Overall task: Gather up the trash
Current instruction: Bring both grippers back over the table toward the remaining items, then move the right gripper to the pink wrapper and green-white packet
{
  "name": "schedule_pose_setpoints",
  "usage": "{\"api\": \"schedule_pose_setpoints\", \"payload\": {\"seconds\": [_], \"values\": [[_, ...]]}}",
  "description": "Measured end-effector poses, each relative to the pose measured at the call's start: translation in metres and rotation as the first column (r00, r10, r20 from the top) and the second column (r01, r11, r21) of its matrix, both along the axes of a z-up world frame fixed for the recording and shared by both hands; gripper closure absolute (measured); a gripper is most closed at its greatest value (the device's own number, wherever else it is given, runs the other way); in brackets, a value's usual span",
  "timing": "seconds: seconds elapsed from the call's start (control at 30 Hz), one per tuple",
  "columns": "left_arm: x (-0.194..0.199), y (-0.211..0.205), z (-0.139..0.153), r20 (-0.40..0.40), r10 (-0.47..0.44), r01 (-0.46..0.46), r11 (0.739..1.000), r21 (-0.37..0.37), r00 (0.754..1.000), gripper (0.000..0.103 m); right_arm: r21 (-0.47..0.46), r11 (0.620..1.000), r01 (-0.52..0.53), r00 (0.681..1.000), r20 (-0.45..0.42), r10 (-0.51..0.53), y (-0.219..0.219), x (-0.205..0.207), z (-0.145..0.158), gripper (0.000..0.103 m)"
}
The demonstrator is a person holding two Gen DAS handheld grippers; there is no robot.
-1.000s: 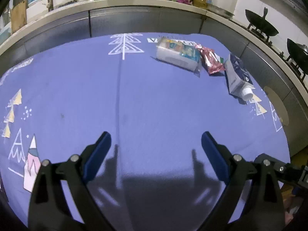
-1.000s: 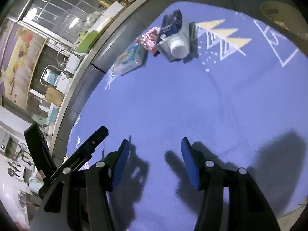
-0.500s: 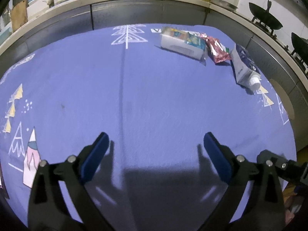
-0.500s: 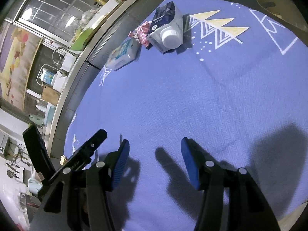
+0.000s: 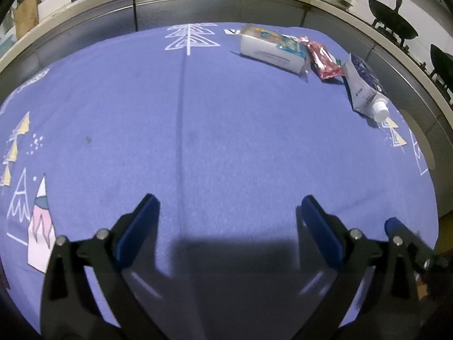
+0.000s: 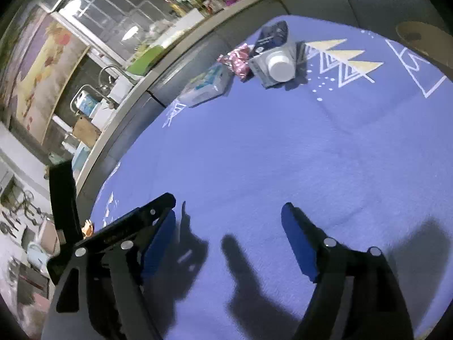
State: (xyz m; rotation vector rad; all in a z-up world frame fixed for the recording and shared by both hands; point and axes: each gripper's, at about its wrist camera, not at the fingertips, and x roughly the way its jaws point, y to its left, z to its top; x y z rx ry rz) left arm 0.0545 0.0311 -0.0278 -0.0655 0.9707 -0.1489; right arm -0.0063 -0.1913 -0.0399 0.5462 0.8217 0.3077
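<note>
While my left claw (image 5: pixel 228 206) hangs over the bare blue cloth (image 5: pixel 226 130) covering the surface, its blue pads stand wide apart with nothing between them. My right claw (image 6: pixel 229 221) is spreading its pads too, likewise empty, above the same cloth at the bottom of its frame. All the trash lies well apart from both claws, in the upper right of the left view. A white tissue pack (image 5: pixel 273 48) lies flat, a crumpled pink wrapper (image 5: pixel 324 62) just beside it on the right, and a dark blue carton (image 5: pixel 362 86) with a white cap lies on its side next to the wrapper. From the right view the same three sit in the upper middle: pack (image 6: pixel 205 86), wrapper (image 6: pixel 239 61), carton (image 6: pixel 271 53), its cap facing the camera.
</note>
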Motion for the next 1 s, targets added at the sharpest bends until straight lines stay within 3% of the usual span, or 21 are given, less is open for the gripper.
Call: {"api": "schedule_pose_setpoints", "payload": {"seconds": [0.17, 0.3, 0.4, 0.47, 0.6, 0.7, 0.8, 0.9, 1.0], "values": [[-0.004, -0.003, -0.002, 0.013, -0.021, 0.021, 0.999, 0.030, 1.000, 0.006, -0.019, 0.999, -0.038, 0.999, -0.018, 0.038, 0.003, 0.006, 0.004, 0.027], [-0.007, -0.004, -0.002, -0.003, -0.042, 0.042, 0.998, 0.047, 0.999, 0.006, -0.110, 0.990, -0.089, 0.994, 0.055, 0.095, 0.009, 0.023, 0.027, 0.045], [-0.005, 0.007, 0.002, -0.008, -0.045, 0.044, 0.998, -0.035, 0.999, 0.006, -0.213, 0.970, -0.114, 0.978, 0.145, 0.147, 0.012, 0.057, 0.057, 0.048], [0.000, 0.018, 0.004, -0.020, -0.023, 0.021, 0.996, -0.087, 1.000, 0.006, -0.244, 0.962, -0.121, 0.977, 0.141, 0.159, 0.010, 0.096, 0.074, 0.048], [0.008, 0.045, 0.006, -0.027, 0.069, -0.072, 0.982, -0.172, 0.997, 0.006, -0.282, 0.950, -0.132, 0.989, 0.022, 0.144, 0.004, 0.214, 0.095, 0.048], [0.010, 0.062, 0.009, -0.021, 0.116, -0.118, 0.969, -0.215, 0.993, 0.006, -0.271, 0.955, -0.120, 0.989, -0.119, 0.090, -0.007, 0.286, 0.087, 0.048], [0.011, 0.070, 0.014, 0.005, 0.135, -0.130, 0.965, -0.227, 0.991, 0.006, -0.297, 0.940, -0.168, 0.963, -0.252, 0.093, -0.009, 0.340, 0.072, 0.048], [0.012, 0.073, 0.017, 0.023, 0.132, -0.122, 0.962, -0.243, 0.991, 0.006, -0.343, 0.919, -0.196, 0.947, -0.309, 0.086, -0.012, 0.368, 0.059, 0.048], [0.015, 0.074, 0.016, 0.021, 0.121, -0.112, 0.961, -0.254, 0.992, 0.006, -0.285, 0.925, -0.252, 0.914, -0.383, 0.132, -0.013, 0.369, 0.042, 0.048]]}}
